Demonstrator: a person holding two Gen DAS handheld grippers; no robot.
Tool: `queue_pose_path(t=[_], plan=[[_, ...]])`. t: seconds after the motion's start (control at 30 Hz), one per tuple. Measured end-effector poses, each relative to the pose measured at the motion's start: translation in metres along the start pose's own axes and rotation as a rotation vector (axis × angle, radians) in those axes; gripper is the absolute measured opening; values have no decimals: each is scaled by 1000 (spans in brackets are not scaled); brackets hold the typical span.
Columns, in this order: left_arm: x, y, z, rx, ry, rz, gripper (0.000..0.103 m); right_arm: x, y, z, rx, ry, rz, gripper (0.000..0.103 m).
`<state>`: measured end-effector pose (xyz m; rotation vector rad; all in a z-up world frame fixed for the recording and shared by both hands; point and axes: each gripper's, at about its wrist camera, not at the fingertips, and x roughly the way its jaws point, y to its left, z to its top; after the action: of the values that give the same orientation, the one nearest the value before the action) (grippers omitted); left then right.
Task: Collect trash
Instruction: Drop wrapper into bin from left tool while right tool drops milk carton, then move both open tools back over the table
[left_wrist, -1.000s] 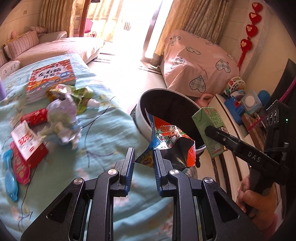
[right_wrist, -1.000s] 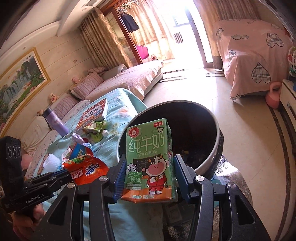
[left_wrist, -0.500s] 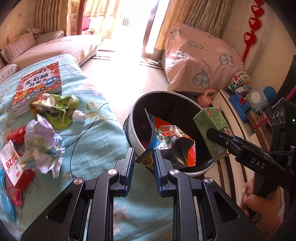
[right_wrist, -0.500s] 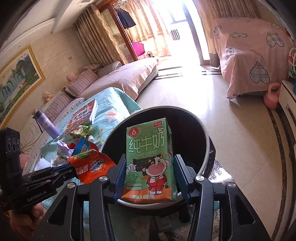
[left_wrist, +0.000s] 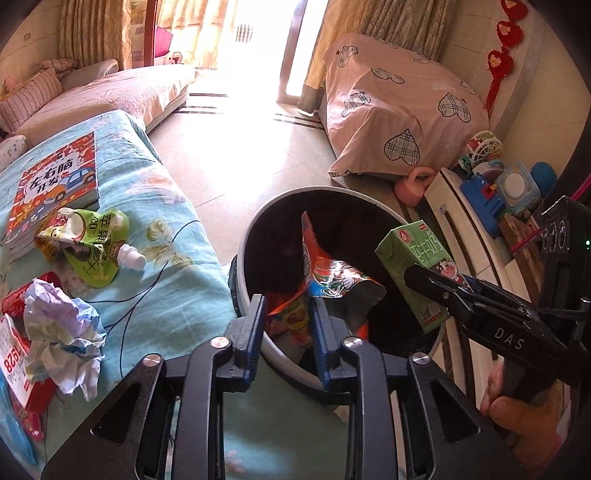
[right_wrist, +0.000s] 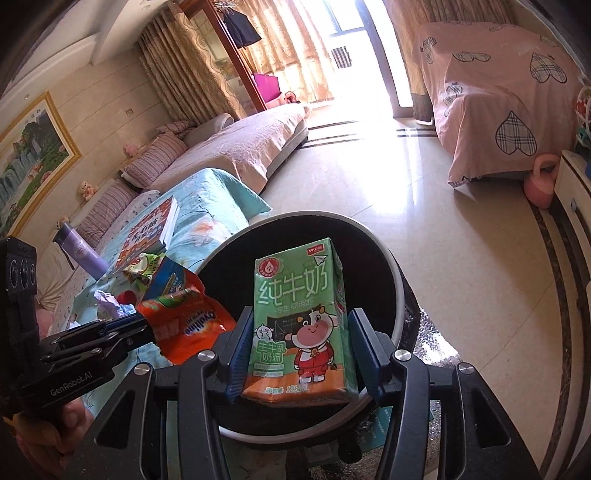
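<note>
**Both grippers over the bin, each holding trash**

Sunlit tile floor stretches from a bright balcony door past a covered sofa to the bench (left_wrist: 173, 280), which is draped in a light-blue floral cloth. Just beside the bench's edge stands a round trash bin (left_wrist: 258, 236) with a pale rim and dark inside.

The left gripper (left_wrist: 286, 325) is closed on the lower corner of an orange-and-blue snack wrapper (left_wrist: 332, 280), which stands up crumpled above the bin's opening. In the right wrist view the same wrapper (right_wrist: 188, 325) juts out of the left gripper at the left edge, over the bin's rim (right_wrist: 391, 258).

The right gripper (right_wrist: 295, 354) clamps a green milk carton (right_wrist: 299, 321) by its two sides, upright, with the cartoon cow facing the camera; the carton hangs over the open bin. From the left wrist view the carton (left_wrist: 413, 258) is tilted above the bin's right rim.

Left on the bench are a green juice pouch (left_wrist: 92, 243) with a white cap, a crumpled paper ball (left_wrist: 62, 332), a red-and-white box (left_wrist: 14, 354) at the left edge, and a children's book (left_wrist: 55, 184).
</note>
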<state>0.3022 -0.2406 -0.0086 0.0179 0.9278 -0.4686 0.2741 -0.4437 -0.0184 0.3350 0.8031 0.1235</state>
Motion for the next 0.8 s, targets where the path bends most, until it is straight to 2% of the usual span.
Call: queue_pose_path(t=[0.03,0.13,0.3,0.5,0.63,0.8], plan=[[-1,0,-1,-2,-3,-2,39,0,-1,0,5,0,3,57],[-5,2,-6,-11,-17,-7,47,-5,-2,-3,11,-12,3,61],[-15,8,-17,-36,-29,-26,50,-11,2,-10,20,-21,17,68],[-35,19,-40,-76,-50,-51,51,-24,18,-22,15,-56,45,82],[-49,34,-63,-108,-57,-49,51,-34,33,-34,10,-77,59,90],[-71,60,-92,-155,-78,-18,51,-41,55,-50,6,-92,96,93]])
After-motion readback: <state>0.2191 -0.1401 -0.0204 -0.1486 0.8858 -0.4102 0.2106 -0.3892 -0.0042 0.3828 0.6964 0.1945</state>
